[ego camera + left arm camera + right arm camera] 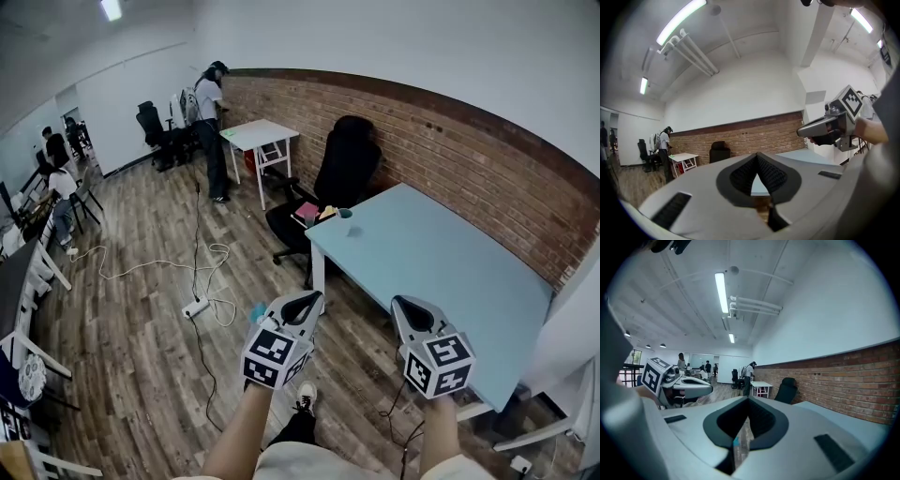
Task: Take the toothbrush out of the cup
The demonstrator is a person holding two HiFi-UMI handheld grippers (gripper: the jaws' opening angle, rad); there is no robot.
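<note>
Grey plastic left gripper (758, 155) and right gripper (747, 399) are hovering side by side before a pale blue rectangular table (450, 272), both closed and empty.

Each gripper is pressing its black ribbed pads together at the tips with nothing caught between them, and both are pointing roughly level toward the table. Each is carrying a marker cube (272, 354) faced with black-and-white square patterns, which are codes rather than letters. A small teal cup (345, 221) is standing near the table's far left corner, well apart from both grippers. It is sitting close to a black office chair (345, 164) in front of the red brick wall (450, 150). At this distance the toothbrush is too small to make out in the cup.
</note>
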